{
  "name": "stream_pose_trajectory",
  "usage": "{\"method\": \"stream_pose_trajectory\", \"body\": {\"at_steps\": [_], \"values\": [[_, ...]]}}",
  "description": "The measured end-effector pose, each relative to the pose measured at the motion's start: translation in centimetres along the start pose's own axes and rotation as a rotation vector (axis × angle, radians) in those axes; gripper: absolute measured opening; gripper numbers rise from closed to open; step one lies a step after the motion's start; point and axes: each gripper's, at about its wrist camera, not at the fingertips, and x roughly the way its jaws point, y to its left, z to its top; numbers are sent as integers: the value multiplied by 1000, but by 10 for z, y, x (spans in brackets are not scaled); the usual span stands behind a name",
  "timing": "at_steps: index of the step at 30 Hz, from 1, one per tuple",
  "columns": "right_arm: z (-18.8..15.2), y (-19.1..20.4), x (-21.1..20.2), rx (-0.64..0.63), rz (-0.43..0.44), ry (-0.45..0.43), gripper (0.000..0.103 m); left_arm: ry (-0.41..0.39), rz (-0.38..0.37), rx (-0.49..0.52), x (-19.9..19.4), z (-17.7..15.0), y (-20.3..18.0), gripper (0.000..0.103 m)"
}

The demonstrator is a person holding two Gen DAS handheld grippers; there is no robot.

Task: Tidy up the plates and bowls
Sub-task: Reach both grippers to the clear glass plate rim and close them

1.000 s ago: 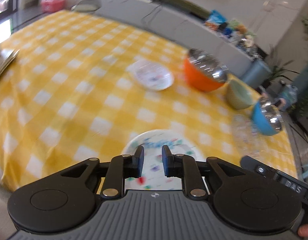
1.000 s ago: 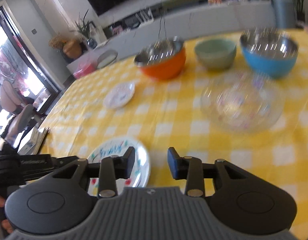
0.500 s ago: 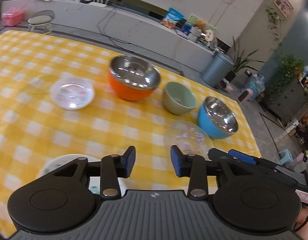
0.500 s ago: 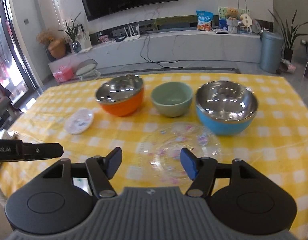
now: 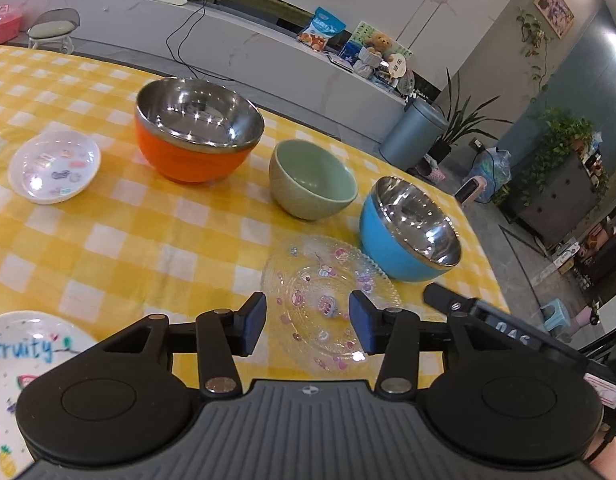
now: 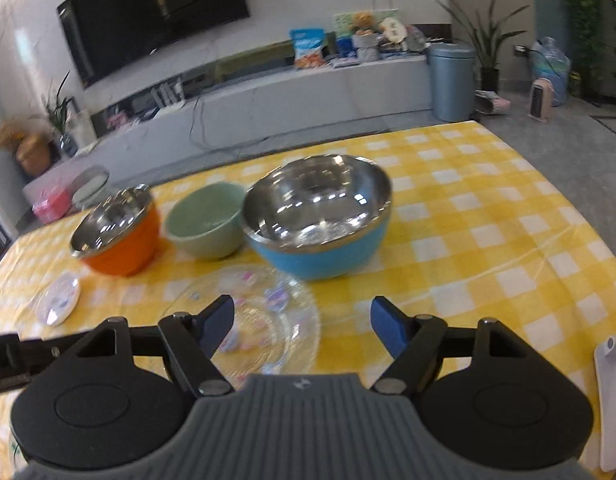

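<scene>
Table (image 5: 156, 240): you are working over a yellow-and-white checked cloth; the clock directions below are read in the left wrist view, from the middle of the cloth.
Fruity plate (image 5: 16, 364): a white plate with "Fruity" lettering is lying at 8 o'clock, at the near left edge, beside your left claw's body.
Small white dish (image 5: 54, 166): it is sitting at 10 o'clock, well apart from the Fruity plate, just left of the orange bowl.
Orange bowl (image 5: 198, 140): steel-lined and upright, it is standing at 12 o'clock.
Green bowl (image 5: 312, 178): it is standing upright at 2 o'clock, between the orange bowl and the blue bowl, touching neither.
Clear glass plate (image 5: 328, 292): printed with cartoon figures, it is lying at 4 o'clock, just in front of the blue bowl.
Blue bowl (image 5: 412, 228): steel-lined, it is standing at 3 o'clock, near the table's right edge.
Left gripper (image 5: 308, 322): your jaws are opening, moderately wide, gripping nothing; the glass plate is showing through the gap, beneath the pads.
Right gripper (image 6: 302, 330): your jaws are opening wide and empty above the cloth, with the glass plate's right edge under the left pad.
</scene>
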Motion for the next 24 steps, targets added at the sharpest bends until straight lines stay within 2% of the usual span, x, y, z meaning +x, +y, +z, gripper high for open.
{"method": "stream_pose_trajectory", "body": {"at_steps": [2, 6, 10, 13, 19, 24], "values": [[-1, -7, 4, 14, 5, -30, 75, 0, 1, -2, 7, 0, 1, 54], [4, -17, 16, 76, 19, 31, 73, 4, -7, -28, 19, -2, 5, 54], [4, -24, 26, 145, 41, 86, 62, 11, -7, -42, 30, -3, 8, 54], [0, -28, 32, 176, 61, 120, 49, 21, -9, -56, 37, -3, 11, 54], [-4, -33, 41, 212, 85, 147, 35, 23, -7, -68, 45, -2, 17, 53], [-7, -37, 49, 243, 102, 173, 31, 18, -5, -83, 48, 2, 24, 50]]}}
